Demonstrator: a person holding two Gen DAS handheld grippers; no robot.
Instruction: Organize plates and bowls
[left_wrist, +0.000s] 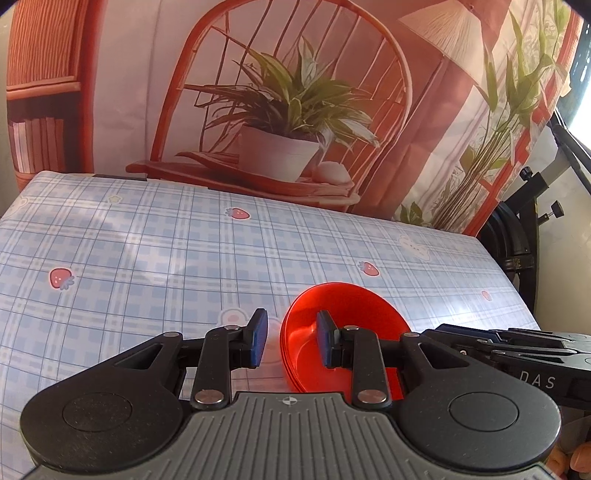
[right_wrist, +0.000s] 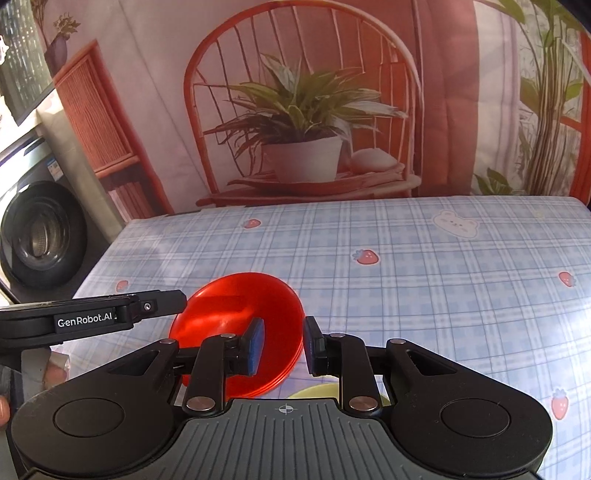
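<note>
Left wrist view: our left tongs (left_wrist: 291, 338) stand open over the table (left_wrist: 147, 258), which has a blue checked cloth with strawberries. The rim of a red bowl (left_wrist: 354, 306) lies between the two fingers: one finger (left_wrist: 325, 338) is inside the bowl, the other finger (left_wrist: 258, 338) is outside, to the left of the rim. The pads look apart from the rim, so we see no grip yet. The bowl seems to be a stack of several red bowls, because layered rims show at its near edge. The right tongs (left_wrist: 517, 347) come in from the right, just beside the bowl.

In the right wrist view, our right tongs (right_wrist: 282, 341) are open too, astride the right rim of the same red bowl (right_wrist: 236, 299); one finger (right_wrist: 255, 339) is inside and the other is outside. We cannot tell if they touch the rim. A yellow-green plate (right_wrist: 314, 391) shows just under these tongs, beside the bowl. The left tongs (right_wrist: 162, 302) reach the bowl's left edge.
</note>
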